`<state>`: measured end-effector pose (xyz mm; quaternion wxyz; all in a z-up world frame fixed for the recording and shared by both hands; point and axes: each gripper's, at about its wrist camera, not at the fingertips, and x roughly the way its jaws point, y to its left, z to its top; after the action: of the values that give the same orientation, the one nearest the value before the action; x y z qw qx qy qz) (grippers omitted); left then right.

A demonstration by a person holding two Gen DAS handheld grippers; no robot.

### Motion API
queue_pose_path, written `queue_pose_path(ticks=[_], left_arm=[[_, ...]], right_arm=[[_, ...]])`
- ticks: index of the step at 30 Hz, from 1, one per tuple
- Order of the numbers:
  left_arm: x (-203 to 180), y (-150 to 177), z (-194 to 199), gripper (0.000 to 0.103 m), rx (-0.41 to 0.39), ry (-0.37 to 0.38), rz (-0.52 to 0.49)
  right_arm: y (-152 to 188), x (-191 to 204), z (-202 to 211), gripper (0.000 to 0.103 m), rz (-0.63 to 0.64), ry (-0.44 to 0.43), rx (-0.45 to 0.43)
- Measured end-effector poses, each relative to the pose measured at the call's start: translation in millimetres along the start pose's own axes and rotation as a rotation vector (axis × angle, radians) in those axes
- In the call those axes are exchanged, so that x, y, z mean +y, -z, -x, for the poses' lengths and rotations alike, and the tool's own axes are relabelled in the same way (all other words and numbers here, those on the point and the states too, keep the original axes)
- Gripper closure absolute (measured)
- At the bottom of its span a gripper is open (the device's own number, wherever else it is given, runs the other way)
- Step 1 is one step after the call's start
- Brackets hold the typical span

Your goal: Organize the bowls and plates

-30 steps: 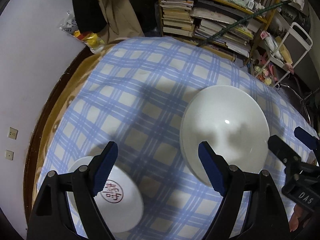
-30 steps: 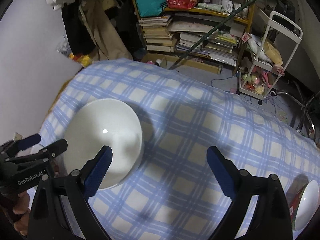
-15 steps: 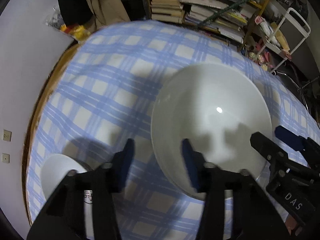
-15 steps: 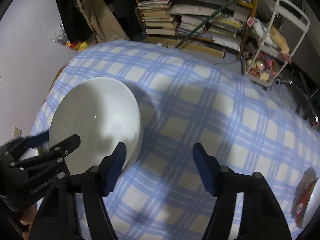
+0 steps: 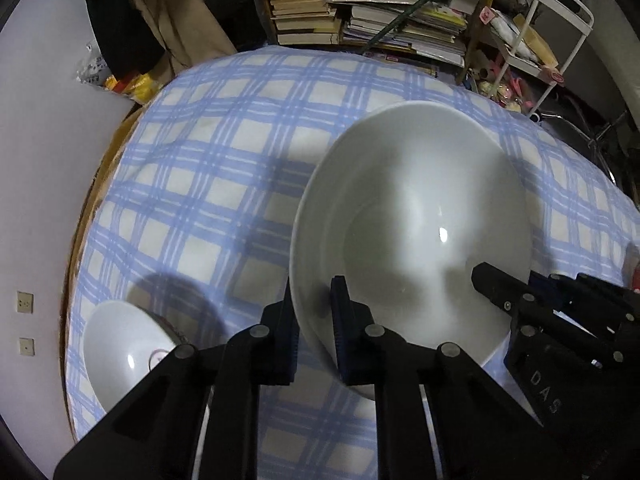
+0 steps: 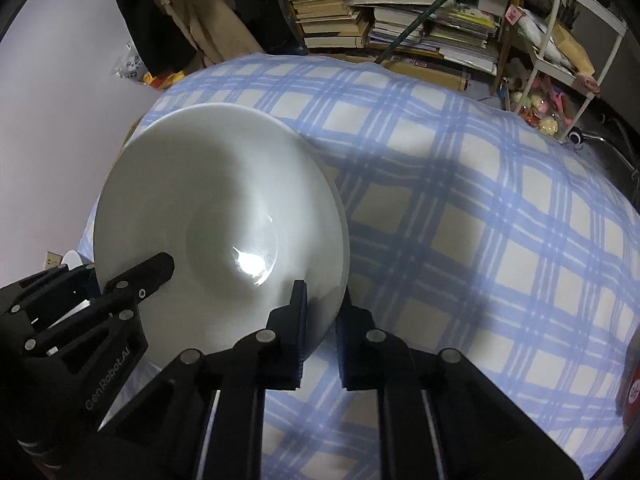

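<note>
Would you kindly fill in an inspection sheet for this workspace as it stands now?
Surface: table under a blue-and-white checked cloth, rumpled.
Job's things: large white ceramic bowl upright on the cloth; small white bowl with a red seal mark beside it, at the table's edge.
Clutter: a red-patterned item at the right edge, too cut off to identify.
Grippers: left gripper and right gripper each clamped on the large bowl's rim, on opposite sides; their jaws have just been closing.
Cables: nothing seen.
Surroundings: shelf of stacked books, white wire trolley, hanging clothes.
</note>
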<state>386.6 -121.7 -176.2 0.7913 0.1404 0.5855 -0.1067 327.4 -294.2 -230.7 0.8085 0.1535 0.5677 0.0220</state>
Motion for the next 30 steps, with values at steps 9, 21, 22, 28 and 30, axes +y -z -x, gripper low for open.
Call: queue_pose_path(ticks=[9, 21, 22, 28, 30], left_arm=[[0, 24, 11, 0.088, 0.034, 0.055, 0.047], [-19, 53, 63, 0.087, -0.03, 0.064, -0.005], [-19, 54, 65, 0.087, -0.035, 0.063, -0.007], [-26, 68, 73, 0.087, -0.043, 0.081, -0.004], [-29, 73, 71, 0.087, -0.035, 0.083, -0.005]], right_arm=[[20, 2, 26, 0.09, 0.024, 0.023, -0.009], [54, -3, 76, 0.088, 0.029, 0.027, -0.021], [57, -3, 79, 0.088, 0.03, 0.028, -0.025], [72, -5, 93, 0.088, 0.035, 0.036, -0.037], [78, -5, 95, 0.088, 0.037, 0.044, -0.039]])
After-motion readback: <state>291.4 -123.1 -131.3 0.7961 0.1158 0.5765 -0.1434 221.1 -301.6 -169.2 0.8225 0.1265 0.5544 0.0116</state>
